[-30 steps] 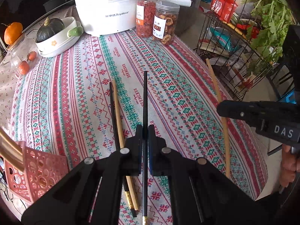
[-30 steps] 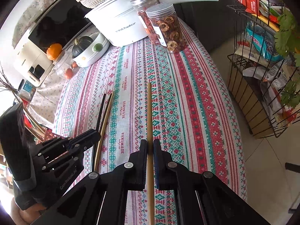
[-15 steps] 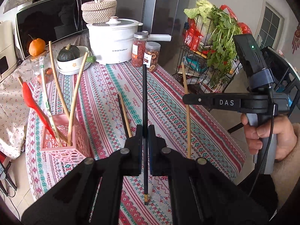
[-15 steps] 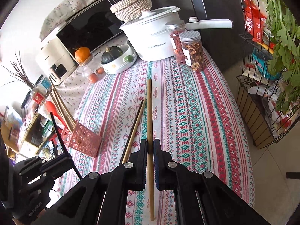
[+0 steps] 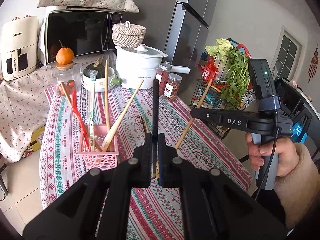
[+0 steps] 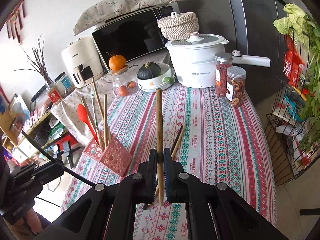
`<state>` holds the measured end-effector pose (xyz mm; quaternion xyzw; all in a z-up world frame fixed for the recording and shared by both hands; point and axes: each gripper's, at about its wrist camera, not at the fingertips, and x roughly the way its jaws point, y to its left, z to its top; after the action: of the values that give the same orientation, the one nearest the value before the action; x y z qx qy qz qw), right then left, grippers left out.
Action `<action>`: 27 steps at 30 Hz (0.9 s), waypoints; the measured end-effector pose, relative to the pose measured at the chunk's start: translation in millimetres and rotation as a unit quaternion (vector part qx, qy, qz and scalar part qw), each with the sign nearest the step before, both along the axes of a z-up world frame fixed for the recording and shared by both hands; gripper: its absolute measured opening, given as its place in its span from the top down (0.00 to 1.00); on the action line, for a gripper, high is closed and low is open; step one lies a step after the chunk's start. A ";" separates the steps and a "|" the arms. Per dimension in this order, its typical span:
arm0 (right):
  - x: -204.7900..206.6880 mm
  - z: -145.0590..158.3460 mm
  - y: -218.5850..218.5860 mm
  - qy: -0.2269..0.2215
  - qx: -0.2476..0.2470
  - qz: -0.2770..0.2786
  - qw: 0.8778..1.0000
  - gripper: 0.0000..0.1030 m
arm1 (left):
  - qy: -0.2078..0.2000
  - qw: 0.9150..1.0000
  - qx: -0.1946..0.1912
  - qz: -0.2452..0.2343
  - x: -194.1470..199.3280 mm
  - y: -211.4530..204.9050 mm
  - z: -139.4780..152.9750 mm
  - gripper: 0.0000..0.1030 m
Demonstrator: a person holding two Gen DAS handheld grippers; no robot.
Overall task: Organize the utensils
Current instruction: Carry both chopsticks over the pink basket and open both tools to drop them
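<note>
Left gripper: jaws clamped on a black chopstick, which stands up between the pads, clear of the table.
Right gripper: jaws clamped on a wooden chopstick, held upright, its lower end hanging free above the cloth.
Right gripper from the left camera: it shows side-on at the right, gripped by a hand in a fluffy cream sleeve, with the wooden chopstick slanting through its tip.
Left gripper from the right camera: it shows at the lower left, the black chopstick running through it as a thin dark line.
On the table: a loose pair of chopsticks, one dark and one wooden, lies on the striped tablecloth just beyond the right gripper's tips.
Holder: a pink perforated basket stands near the table's left edge, holding several wooden chopsticks, a wooden spoon and a red spoon.
Far end of the table: a white pot, two jars and a dish with a dark squash.
</note>
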<state>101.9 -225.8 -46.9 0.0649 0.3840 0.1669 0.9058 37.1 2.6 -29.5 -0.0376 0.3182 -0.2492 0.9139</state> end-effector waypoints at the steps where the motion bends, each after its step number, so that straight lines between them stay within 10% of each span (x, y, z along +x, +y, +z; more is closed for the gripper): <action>1: -0.6 3.6 4.2 -0.007 -0.001 0.004 1.000 0.94 | -0.007 1.000 -0.006 0.002 -2.3 4.0 4.2 0.94; 12: -8.8 43.5 33.3 -0.059 0.022 0.041 0.997 0.94 | -0.087 0.992 -0.066 0.058 -9.9 54.3 52.3 0.94; 27: -14.3 67.9 55.0 -0.087 0.058 0.063 0.992 0.94 | -0.127 0.984 -0.031 0.119 23.6 69.4 44.0 0.94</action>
<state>87.7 -170.8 21.0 0.0783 0.2964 0.2512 0.9181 60.7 72.0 14.4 -0.0718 0.1853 -0.1512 0.9683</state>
